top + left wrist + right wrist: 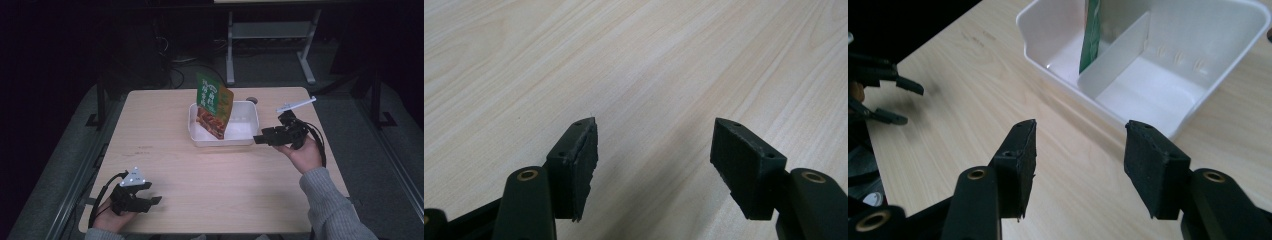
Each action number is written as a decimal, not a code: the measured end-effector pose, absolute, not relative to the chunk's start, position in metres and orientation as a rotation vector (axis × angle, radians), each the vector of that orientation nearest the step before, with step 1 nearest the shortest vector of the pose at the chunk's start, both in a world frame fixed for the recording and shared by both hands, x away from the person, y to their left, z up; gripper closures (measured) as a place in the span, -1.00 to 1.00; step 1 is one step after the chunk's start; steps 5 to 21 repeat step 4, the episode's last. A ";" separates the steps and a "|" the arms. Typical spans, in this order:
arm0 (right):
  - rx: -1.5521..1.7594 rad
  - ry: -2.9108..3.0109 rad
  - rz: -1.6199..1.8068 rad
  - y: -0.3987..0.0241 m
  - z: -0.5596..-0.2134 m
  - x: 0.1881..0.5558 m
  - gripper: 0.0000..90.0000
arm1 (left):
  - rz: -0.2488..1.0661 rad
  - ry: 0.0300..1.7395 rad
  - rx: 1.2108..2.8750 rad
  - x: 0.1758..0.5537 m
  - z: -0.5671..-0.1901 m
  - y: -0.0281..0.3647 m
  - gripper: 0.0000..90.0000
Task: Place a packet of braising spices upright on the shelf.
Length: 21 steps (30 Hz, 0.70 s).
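Seen from the high view, right gripper (259, 139) hangs open and empty at the white bin's (248, 138) 3 o'clock edge, hand tilted toward it, while a green snack pouch (214, 105) stands upright in the bin's left compartment; left gripper (155, 199) rests open at the table's (210, 175) 7 o'clock corner. Left gripper view: jaws parted over bare wood. Right gripper view: jaws apart, nothing between, bin at 1 o'clock with pouch edge (1091, 35) beside its divider (1118, 57).
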State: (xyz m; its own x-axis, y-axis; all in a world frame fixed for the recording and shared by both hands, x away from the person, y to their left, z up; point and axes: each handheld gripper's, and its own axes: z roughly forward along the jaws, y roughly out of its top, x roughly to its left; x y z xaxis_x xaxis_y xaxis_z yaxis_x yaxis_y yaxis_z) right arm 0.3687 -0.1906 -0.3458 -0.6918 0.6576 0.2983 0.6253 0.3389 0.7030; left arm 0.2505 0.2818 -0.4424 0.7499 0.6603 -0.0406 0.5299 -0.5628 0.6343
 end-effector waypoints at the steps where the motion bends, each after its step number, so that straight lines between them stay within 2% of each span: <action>1: 1.213 2.539 1.306 -0.192 -0.349 0.364 0.01 | 0.266 0.890 2.305 0.251 -0.442 0.282 -0.22; 4: 1.213 2.537 1.322 -0.197 -0.356 0.354 -0.02 | 0.264 0.890 2.305 0.251 -0.443 0.282 -0.22; 21: 1.213 2.537 1.322 -0.197 -0.356 0.354 -0.02 | 0.264 0.890 2.305 0.251 -0.443 0.282 -0.22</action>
